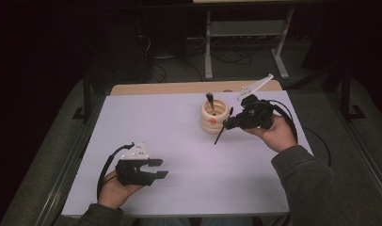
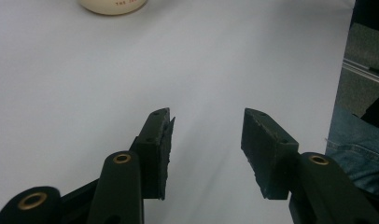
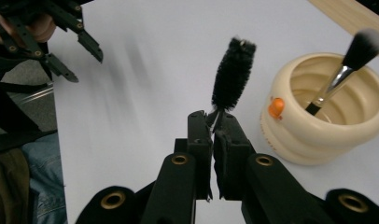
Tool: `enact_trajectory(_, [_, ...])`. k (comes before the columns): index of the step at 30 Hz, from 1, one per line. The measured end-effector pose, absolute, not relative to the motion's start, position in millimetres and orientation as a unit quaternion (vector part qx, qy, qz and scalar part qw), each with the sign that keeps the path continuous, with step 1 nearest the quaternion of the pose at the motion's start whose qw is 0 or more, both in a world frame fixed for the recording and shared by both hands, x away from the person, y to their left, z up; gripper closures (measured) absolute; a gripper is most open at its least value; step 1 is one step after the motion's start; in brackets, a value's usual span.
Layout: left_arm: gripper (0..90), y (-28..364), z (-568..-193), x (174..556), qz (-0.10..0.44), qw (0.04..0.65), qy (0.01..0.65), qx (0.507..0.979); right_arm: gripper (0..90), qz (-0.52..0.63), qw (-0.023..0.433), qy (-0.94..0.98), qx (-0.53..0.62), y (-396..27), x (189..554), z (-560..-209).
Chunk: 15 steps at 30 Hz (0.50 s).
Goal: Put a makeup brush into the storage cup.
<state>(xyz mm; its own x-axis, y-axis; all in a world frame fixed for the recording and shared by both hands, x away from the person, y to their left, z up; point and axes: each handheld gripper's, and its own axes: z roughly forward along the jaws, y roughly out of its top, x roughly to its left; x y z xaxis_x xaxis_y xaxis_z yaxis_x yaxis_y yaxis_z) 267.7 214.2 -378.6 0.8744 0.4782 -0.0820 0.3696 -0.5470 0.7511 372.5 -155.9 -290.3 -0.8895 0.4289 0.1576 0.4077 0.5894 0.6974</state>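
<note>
High view: right gripper [image 1: 228, 123], right of centre, jaws pinched on a black brush [image 1: 223, 128] hanging just beside the cream holder [image 1: 213, 118]; a second brush [image 1: 210, 102] stands inside. Left gripper [image 1: 161, 168], lower left, jaws parted, empty.

Left gripper view: pads apart over bare white table [image 2: 85, 79]; holder edge at top.

Right gripper view: jaws clamp the brush's stem at centre, bristles [image 3: 233, 74] up; holder at right.
</note>
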Motion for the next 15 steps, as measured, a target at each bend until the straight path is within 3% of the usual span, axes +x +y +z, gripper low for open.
enact_trajectory(15, [50.9, 217.6, -377.4, 268.2, 0.070, 0.411, 0.245, 0.875, 84.6, 0.395, 0.033, 0.880, 0.264, -163.2, 397.5, -272.9])
